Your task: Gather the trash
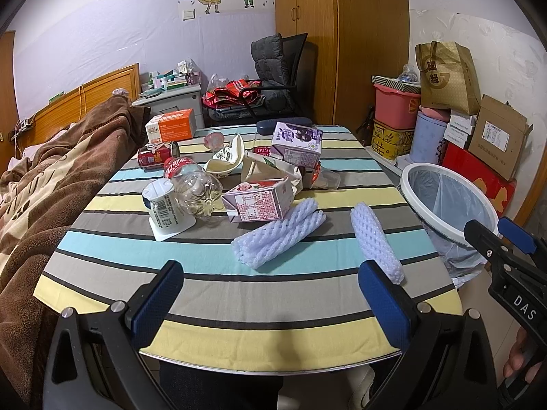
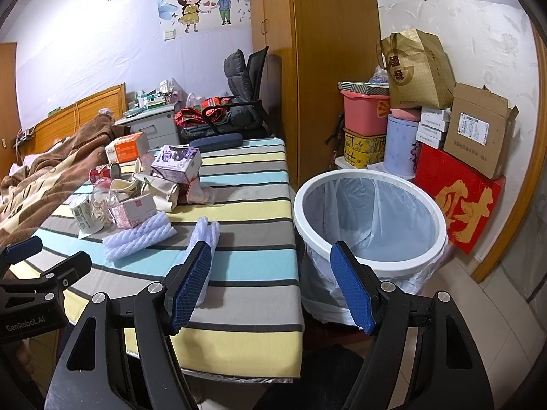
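Both grippers are hovering with fingers spread wide and nothing between them. The left gripper (image 1: 270,295) is hanging over the near edge of the striped table (image 1: 239,311); the right gripper (image 2: 273,287) is sitting over the table's near right corner, one finger above the cloth and the other above the bin.

The trash is lying on the table in a loose heap toward its left edge and far end — a white foil-lidded cup (image 1: 164,206) on its side, a clear plastic bottle (image 1: 195,188), a pink carton (image 1: 258,201), a red can (image 1: 157,154), a crumpled paper bowl (image 1: 225,160), a purple carton (image 1: 297,147) and an orange box (image 1: 171,126). Nearer the front edge two white foam nets are resting apart: a folded foam net (image 1: 277,234) just beside the pink carton, and a second foam net (image 1: 376,242) close to the right edge.

The white bin (image 2: 369,229), lined with a clear bag, is standing on the floor just beside the table's right edge.
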A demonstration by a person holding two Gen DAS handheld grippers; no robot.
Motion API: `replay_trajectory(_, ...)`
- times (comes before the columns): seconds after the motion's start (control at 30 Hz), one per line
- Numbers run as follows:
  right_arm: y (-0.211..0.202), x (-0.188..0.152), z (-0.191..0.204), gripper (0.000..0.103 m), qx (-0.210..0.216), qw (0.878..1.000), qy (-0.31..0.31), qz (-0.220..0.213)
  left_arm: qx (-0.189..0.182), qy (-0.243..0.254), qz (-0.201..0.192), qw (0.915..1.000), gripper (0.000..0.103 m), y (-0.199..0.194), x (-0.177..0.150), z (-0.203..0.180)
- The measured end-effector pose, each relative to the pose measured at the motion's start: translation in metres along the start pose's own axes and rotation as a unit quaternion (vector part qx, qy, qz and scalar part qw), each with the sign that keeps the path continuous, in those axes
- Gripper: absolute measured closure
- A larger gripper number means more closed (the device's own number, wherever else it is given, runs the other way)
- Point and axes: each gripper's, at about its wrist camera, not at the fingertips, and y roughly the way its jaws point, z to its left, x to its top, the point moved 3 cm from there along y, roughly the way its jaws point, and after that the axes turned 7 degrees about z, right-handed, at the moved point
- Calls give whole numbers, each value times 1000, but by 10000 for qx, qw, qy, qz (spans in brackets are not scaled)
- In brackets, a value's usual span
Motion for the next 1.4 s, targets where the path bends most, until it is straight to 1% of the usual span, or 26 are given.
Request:
replay_trajectory(0.53,2,0,1,29,-3,10000,-15,26,-8,-4,23,10000,0,4,0,3)
replay_trajectory(0.77,6,1,2,29,-1,10000,-24,75,-11,-11,81,10000,0,12,4,6)
replay_trajectory(0.9,14,0,4,29,50,9998,-38,183,-16,-35,154,9999,0,20,5,13)
replay_trajectory(0.97,17,0,5,29,75,9997,-41,219,-85,-13,159,9998,0,25,7,16)
replay_trajectory(1.07,26,0,9,29,295,9991,-26,288,-250,115,342,9990,0,41,10,18)
replay_trajectory(1.13,37,-1,14,29,501,9977,-10,465,-389,210,565,9974,0,55,12,20)
replay_trajectory(1.2,46,-2,20,29,688,9957,-38,615,-542,230,621,9963,0,64,14,22)
replay_trajectory(1.33,62,-5,30,29,854,9927,-105,847,-627,227,692,9954,4,80,22,28)
replay_trajectory(1.4,68,-6,34,29,929,9911,-142,938,-721,351,659,9946,4,84,25,27)
